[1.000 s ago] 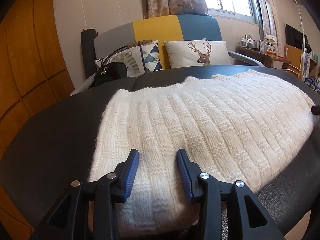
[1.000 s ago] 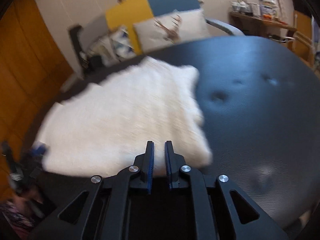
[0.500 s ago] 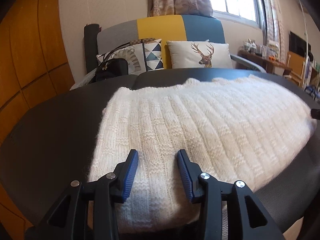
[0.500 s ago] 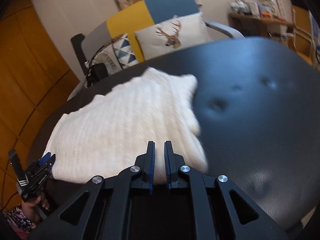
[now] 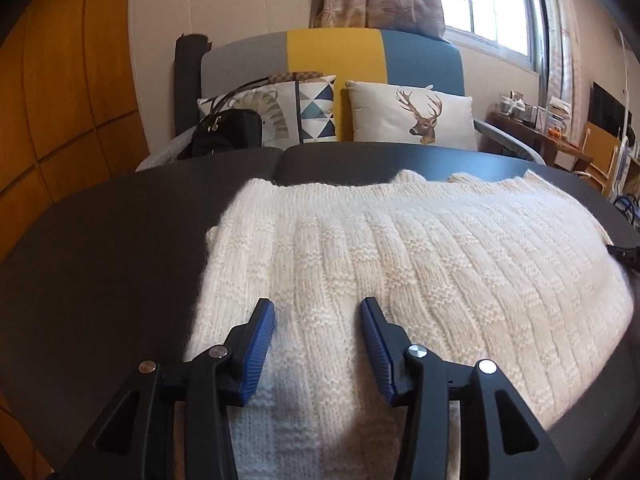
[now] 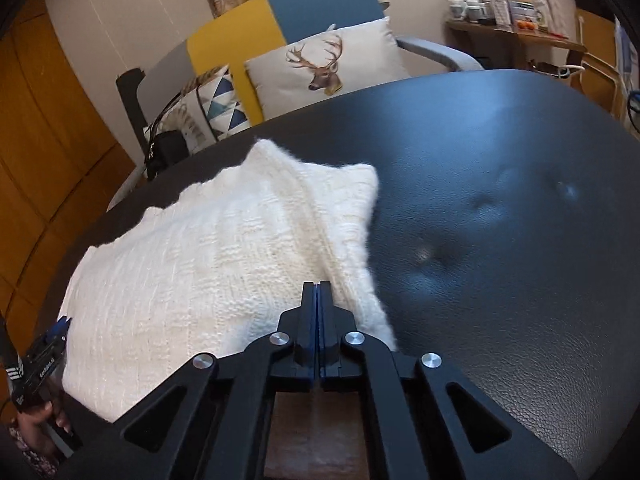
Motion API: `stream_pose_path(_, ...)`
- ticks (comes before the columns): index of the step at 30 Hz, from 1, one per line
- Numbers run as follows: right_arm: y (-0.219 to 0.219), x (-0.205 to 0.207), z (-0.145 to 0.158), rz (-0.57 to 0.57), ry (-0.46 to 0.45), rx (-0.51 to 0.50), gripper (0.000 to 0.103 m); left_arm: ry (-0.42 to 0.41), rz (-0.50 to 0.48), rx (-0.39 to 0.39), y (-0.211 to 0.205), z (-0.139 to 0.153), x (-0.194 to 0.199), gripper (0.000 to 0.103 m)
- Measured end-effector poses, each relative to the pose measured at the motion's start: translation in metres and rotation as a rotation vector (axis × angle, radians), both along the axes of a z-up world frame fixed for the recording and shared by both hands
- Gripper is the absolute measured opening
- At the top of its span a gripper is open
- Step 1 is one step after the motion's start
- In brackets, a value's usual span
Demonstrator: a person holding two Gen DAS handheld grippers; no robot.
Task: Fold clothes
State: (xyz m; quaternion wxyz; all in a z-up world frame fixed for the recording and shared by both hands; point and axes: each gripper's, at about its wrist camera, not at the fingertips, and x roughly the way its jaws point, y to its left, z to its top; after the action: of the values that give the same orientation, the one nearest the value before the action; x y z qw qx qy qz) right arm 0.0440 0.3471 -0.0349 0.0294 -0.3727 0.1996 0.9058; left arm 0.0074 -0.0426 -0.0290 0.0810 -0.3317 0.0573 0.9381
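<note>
One cream knitted sweater (image 5: 400, 280) lies flat on my black padded table (image 5: 100, 260), folded into a broad block that reaches the table's near edge and stops short of its far edge. My left gripper (image 5: 318, 312) hovers over the sweater's near end, its two blue-padded fingers (image 5: 260, 344) apart and still spreading, with knit showing between them but not pinched. My right gripper (image 6: 318, 292) is clenched, its two fingers pressed together with no cloth between them that I can make out, and it sits over the sweater's near corner beside the bare leather. From the right wrist view, the left gripper shows small at the table's near left edge, held in my hand (image 6: 36, 428). Past the far edge stands one sofa (image 5: 336, 56) carrying two cushions, one with a deer head (image 5: 412, 116) and one with triangles (image 5: 280, 112), plus one black handbag (image 5: 228, 132).
</note>
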Motion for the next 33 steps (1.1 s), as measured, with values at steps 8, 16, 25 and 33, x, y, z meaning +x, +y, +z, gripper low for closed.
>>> stream_pose_path(8,-0.006,0.022,0.025,-0.022,0.057,-0.049,0.003,-0.004,0.001,0.106,-0.023,0.015,0.010,0.046)
stream_pose_path(16,-0.018,0.055,0.026,0.034,0.008,0.010,0.003,0.036,0.056,0.095,-0.042,0.013,0.043,0.046)
stream_pose_path(25,0.007,0.063,-0.005,-0.039,-0.047,-0.129,0.000,-0.105,0.099,0.203,-0.067,-0.013,0.033,0.052)
stream_pose_path(33,0.007,0.069,0.013,0.035,0.021,-0.160,0.030,-0.139,0.086,0.284,-0.085,0.008,0.030,0.051)
